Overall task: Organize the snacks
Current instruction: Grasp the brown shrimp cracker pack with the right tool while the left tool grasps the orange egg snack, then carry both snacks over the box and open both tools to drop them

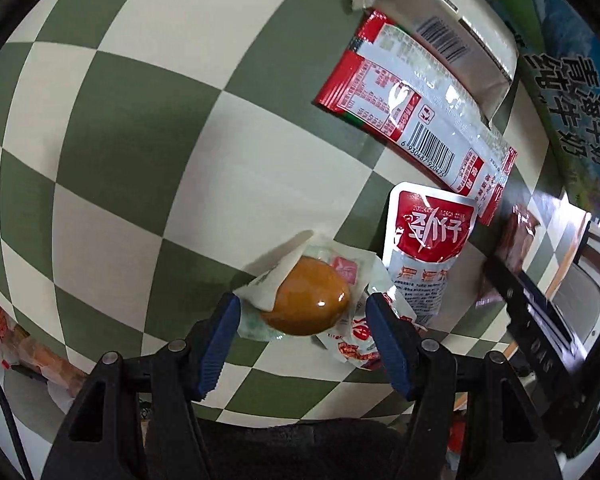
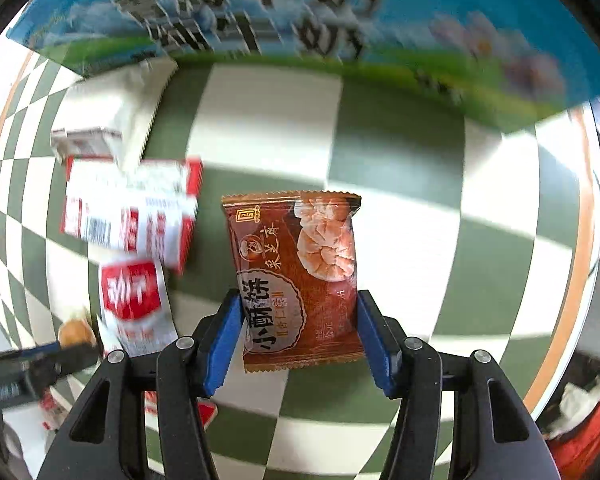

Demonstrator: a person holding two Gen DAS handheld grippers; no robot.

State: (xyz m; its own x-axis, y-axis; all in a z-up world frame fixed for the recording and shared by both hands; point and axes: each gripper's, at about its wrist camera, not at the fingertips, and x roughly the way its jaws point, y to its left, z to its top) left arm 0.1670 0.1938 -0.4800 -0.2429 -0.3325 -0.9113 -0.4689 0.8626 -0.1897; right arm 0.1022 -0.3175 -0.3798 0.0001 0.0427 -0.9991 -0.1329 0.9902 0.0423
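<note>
- Where both cameras look down, a green-and-cream checkered tablecloth [image 1: 140, 160] covers the table, its orange-trimmed edge showing at the right of the right view.
- Ahead of the right tongs stands a blue milk carton box [image 2: 300, 20] with large dark characters.
- Left tongs [image 1: 300, 312]: blue pads spread fairly wide on either side of a vacuum-packed brown egg [image 1: 306, 300], which lies on the cloth; whether the pads touch its wrapper is unclear.
- Just ahead and right of them lies a red-and-silver pouch [image 1: 428, 240], beyond it a long red-and-white packet [image 1: 412, 108].
- Right tongs [image 2: 298, 330]: pads pressed against both sides of a brown pastry packet [image 2: 296, 276], holding it upright above the cloth.
</note>
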